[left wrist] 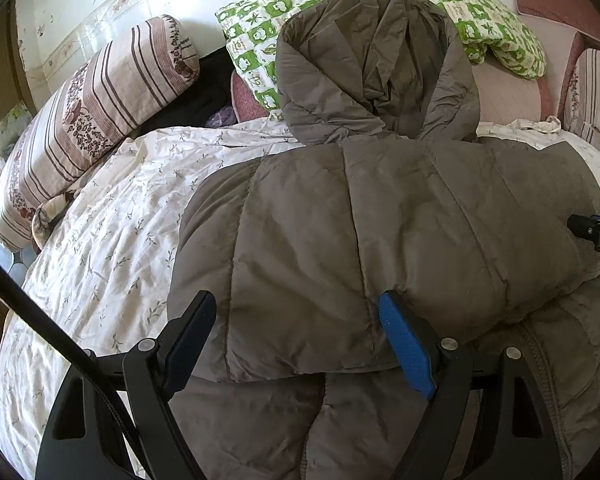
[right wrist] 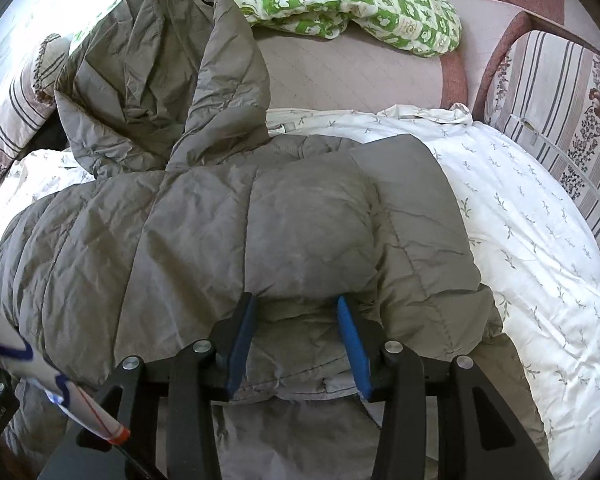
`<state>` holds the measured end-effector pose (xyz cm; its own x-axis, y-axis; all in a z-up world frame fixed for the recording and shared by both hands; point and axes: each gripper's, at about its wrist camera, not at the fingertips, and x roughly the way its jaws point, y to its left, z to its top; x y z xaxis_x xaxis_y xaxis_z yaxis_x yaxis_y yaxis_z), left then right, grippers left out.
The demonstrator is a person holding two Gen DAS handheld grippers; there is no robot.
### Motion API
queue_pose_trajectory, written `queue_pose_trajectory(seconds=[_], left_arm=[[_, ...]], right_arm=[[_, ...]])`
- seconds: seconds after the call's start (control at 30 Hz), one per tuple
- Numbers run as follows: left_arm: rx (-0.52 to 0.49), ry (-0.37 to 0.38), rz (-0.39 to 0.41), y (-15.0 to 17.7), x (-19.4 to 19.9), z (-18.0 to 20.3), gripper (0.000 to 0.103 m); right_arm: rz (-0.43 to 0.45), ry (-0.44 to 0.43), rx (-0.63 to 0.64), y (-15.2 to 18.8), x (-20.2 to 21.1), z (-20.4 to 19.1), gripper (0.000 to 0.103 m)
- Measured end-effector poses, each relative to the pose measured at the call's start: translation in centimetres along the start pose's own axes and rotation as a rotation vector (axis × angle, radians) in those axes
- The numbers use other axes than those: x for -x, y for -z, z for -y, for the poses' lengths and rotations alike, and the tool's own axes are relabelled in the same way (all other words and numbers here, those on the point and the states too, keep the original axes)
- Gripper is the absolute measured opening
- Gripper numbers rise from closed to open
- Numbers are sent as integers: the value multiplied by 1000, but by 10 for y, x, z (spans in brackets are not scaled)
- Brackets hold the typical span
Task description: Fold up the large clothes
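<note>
A grey-brown hooded puffer jacket (left wrist: 380, 240) lay across the near half of the bed, on a white leaf-print duvet (left wrist: 112, 232), its hood (left wrist: 376, 64) pointing toward the far edge where a green-and-white checked quilt (left wrist: 492, 20) was bunched. Its lower part looked already doubled over the body, leaving a thick folded edge toward the near side.

The left gripper (left wrist: 296, 316) stood with its jaws wide apart, straddling that folded edge; the padding bulged between the fingers, but the pads did not appear to squeeze it. The right gripper (right wrist: 296, 312) was narrower, its blue pads (right wrist: 354, 344) flanking a puff of fabric; whether they still pinched it could not be told.

The likely trouble was the springy fill: once let go, the folded layer could puff up and slide back open. The slick shell might also slip off the soft, rumpled duvet, or a finger could snag fabric while pulling away and drag the fold askew.
</note>
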<state>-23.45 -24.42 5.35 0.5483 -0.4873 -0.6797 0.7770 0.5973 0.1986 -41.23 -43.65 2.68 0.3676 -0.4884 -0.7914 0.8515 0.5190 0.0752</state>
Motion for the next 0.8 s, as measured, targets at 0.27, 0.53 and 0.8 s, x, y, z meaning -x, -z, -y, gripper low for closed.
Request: queue_pose_trajectory(seconds=[0.27,0.53,0.8], left_arm=[[-1,-1,-2,0,0,0,83],[9,12,21,-4,6,-3,83],[59,34,-19,-4,-1,-13,83]], right_arm=[[1,6,5,1,-1,-2,47],[82,-75,44,2,32,-24,49],[48,-169,182,19,29,-67,52]])
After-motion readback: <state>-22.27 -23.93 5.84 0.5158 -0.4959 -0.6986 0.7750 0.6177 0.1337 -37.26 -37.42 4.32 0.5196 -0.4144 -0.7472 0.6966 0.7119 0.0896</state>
